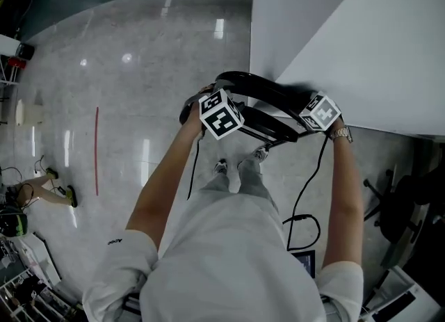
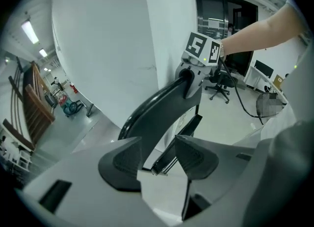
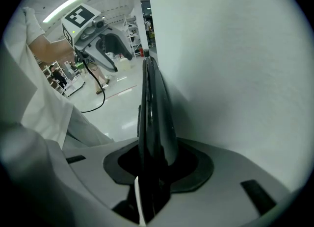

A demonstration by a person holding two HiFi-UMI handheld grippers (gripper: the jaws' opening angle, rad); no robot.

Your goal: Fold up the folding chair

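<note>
Black folding chair (image 1: 268, 96) is folded flat, just beyond my feet, leaning on the white wall (image 1: 361, 42). Right hand-held gripper (image 3: 152, 167) is clamped on its top edge. Left hand-held gripper (image 2: 159, 160) straddles that edge, jaws loosely apart.

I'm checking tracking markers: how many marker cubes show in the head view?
2. One cube at the black chair's left end, the other cube at its right end. None appears hidden.
</note>
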